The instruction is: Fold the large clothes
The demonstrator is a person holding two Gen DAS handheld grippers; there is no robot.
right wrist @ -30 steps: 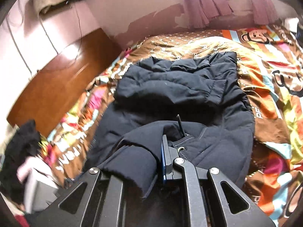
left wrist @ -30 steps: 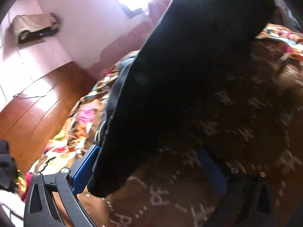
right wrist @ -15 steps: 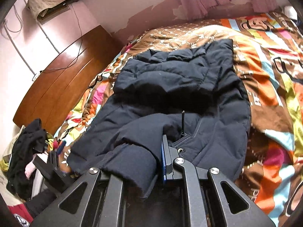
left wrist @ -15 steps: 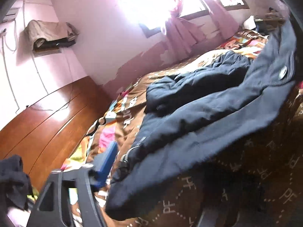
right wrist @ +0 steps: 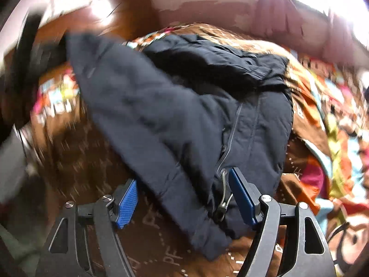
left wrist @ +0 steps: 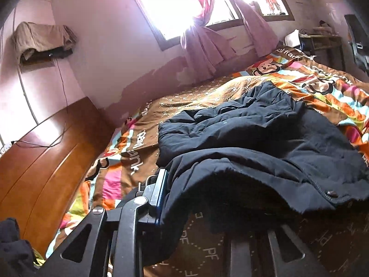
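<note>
A dark navy padded jacket [left wrist: 265, 138] lies spread across a bed covered by a brown and multicoloured printed quilt [left wrist: 184, 99], its upper part bunched toward the far wall and its lower edge nearest the cameras. The quilt carries a repeated pale "PF" monogram on its brown panels, large lettering that appears to read "frank" along the near-left stripe, and cartoon monkey faces on the orange, blue and pink sections. In the left wrist view the left gripper [left wrist: 207, 210] has a fold of the jacket's hem lifted off the quilt; its jaws have just been closing, the blue-padded left finger [left wrist: 159, 191] lies against the cloth, but the other finger is buried in shadow under the fabric, so a firm pinch cannot be confirmed. In the blurred right wrist view the right gripper [right wrist: 184, 198] has just been opening, and its two blue pads [right wrist: 128, 204] stand well apart with the jacket's zipped front edge and metal zip pull [right wrist: 224, 198] lying loose between them. A curved wooden headboard [left wrist: 46, 166] rises at the left, and pink curtains [left wrist: 203, 46] hang by a bright window.
</note>
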